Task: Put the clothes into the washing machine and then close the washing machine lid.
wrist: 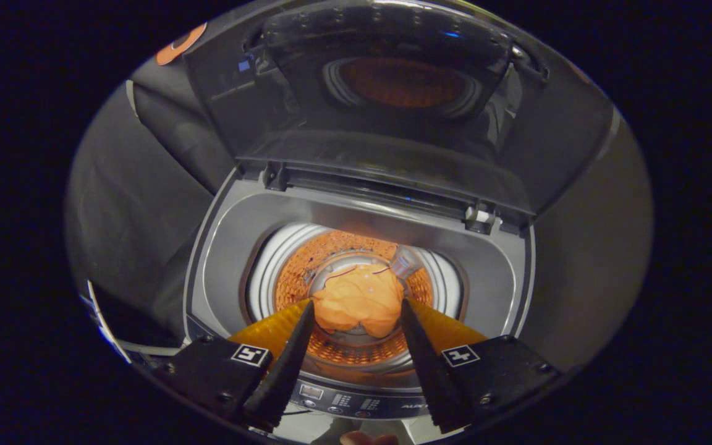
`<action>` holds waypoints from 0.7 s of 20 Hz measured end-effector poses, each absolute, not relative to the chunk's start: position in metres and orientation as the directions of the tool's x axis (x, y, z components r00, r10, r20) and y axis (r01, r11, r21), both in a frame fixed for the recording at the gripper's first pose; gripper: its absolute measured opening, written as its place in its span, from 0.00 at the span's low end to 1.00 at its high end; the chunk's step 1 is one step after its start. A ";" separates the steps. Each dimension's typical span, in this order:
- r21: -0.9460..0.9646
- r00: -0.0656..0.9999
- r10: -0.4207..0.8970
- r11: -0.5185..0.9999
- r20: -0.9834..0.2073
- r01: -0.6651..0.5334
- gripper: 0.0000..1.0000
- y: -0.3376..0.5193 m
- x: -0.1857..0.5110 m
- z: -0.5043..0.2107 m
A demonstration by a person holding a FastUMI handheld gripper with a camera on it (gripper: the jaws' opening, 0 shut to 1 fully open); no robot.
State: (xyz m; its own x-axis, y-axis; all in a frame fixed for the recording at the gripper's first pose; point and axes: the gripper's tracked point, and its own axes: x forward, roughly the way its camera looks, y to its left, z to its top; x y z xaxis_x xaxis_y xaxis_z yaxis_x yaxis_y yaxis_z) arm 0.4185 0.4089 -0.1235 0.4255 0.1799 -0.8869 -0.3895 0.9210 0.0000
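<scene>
Black cloth hangs as the booth's wall (139, 204) behind and to both sides of a top-loading washing machine (232, 247), which stands open. Its lid (393, 111) is tilted up at the far side, hinged along the back edge, and the dark glossy inner face of the lid mirrors the orange glow of the drum below. Grey plastic forms the top deck around a round opening, and the perforated drum (297, 278) inside is lit orange.

At the bottom of the drum lies a bundle of orange clothes (359, 300), crumpled into a loose heap, with a thin dark cord showing across its far part. The gripper (356, 306) looks down into the opening from the near side. Its jaws are spread wide, the two dark ribbed fingers (288, 361) reaching over the near rim of the drum, and the clothes show between their tips. Whether the tips touch the fabric cannot be told. The machine's control panel (356, 402) runs along the near edge, below the fingers.
</scene>
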 end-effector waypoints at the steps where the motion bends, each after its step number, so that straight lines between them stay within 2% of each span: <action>1: -0.001 0.429 0.182 0.920 -0.885 -0.393 0.87 0.409 0.419 -0.119; 8: -0.018 0.485 0.193 0.918 -0.853 -0.396 0.87 0.409 0.430 -0.065; 14: 0.017 0.543 0.243 0.922 -0.804 -0.387 0.87 0.424 0.440 0.010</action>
State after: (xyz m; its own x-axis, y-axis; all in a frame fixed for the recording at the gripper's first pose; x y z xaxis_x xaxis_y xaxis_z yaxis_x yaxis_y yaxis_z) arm 0.4405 0.4242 0.0101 0.5431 0.2427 -0.8038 -0.3868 0.9220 0.0170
